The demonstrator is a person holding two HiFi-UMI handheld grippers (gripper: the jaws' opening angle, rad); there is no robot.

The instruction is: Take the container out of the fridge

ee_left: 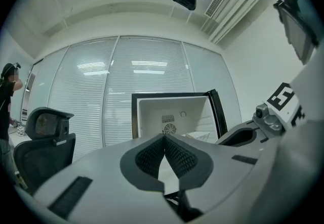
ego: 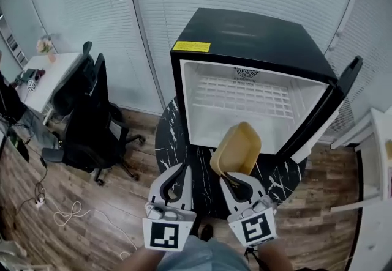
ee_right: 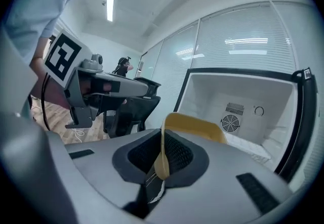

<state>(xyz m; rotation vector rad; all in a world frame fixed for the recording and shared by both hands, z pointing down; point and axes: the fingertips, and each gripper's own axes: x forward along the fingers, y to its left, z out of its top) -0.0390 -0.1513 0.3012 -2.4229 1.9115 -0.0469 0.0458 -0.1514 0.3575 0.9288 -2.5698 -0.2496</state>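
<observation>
A black mini fridge (ego: 245, 31) stands open on a round black marble table (ego: 168, 141), its white inside (ego: 245, 101) showing bare shelves. In front of the opening hangs a yellow container (ego: 236, 150), tilted. My right gripper (ego: 226, 176) is shut on its near rim. In the right gripper view the thin yellow container rim (ee_right: 162, 160) sits pinched between the dark pads, with the fridge (ee_right: 238, 101) beyond. My left gripper (ego: 182, 170) hovers beside it at the left. Its jaws (ee_left: 164, 139) are shut with nothing between them.
The fridge door (ego: 343, 89) swings out to the right. A black office chair (ego: 92, 117) and a white desk (ego: 43, 77) stand at the left, and a cable (ego: 67, 211) lies on the wooden floor. White shelving (ego: 373, 141) is at the right. Blinds cover the glass wall behind.
</observation>
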